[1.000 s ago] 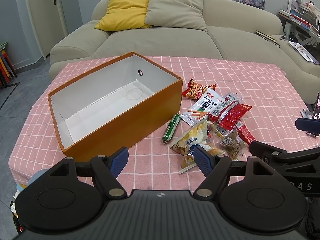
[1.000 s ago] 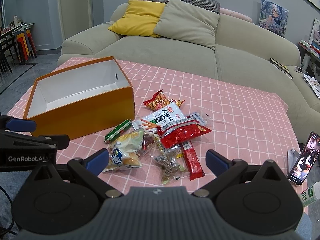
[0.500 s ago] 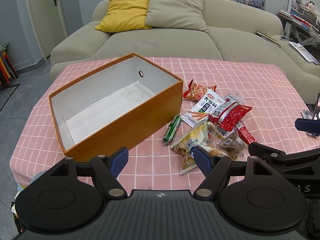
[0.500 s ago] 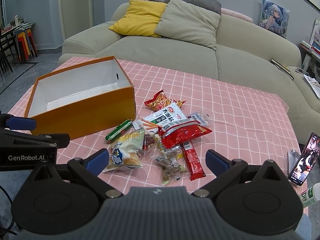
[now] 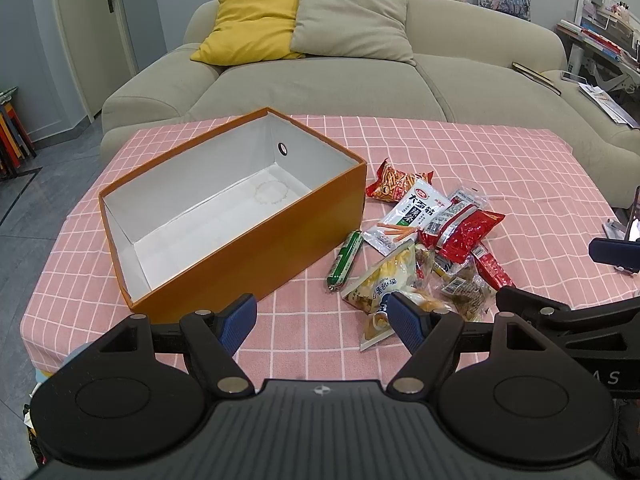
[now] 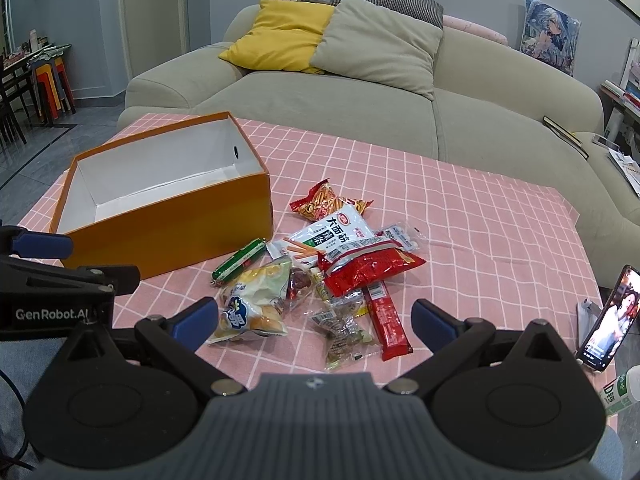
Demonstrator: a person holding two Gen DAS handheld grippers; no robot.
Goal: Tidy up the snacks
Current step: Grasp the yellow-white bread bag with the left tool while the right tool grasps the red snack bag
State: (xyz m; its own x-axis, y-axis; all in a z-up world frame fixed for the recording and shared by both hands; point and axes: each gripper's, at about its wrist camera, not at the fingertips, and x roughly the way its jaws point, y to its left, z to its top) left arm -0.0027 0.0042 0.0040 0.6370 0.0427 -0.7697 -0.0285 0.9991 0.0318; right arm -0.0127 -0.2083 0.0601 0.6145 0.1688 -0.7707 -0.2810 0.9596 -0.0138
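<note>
Left wrist view: the left tool [image 5: 322, 314] gapes wide and empty at lower centre, the open orange cardboard box [image 5: 256, 240] mid-left, crinkly snack packets [image 5: 424, 240] heaped right of it; right wrist view: the right tool [image 6: 316, 322] likewise wide, packets just above it.

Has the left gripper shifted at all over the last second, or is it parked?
Yes, slightly. In the left wrist view the orange box and the sofa sit a little lower and further right than before, so the left gripper has tipped slightly up and leftward.
</note>
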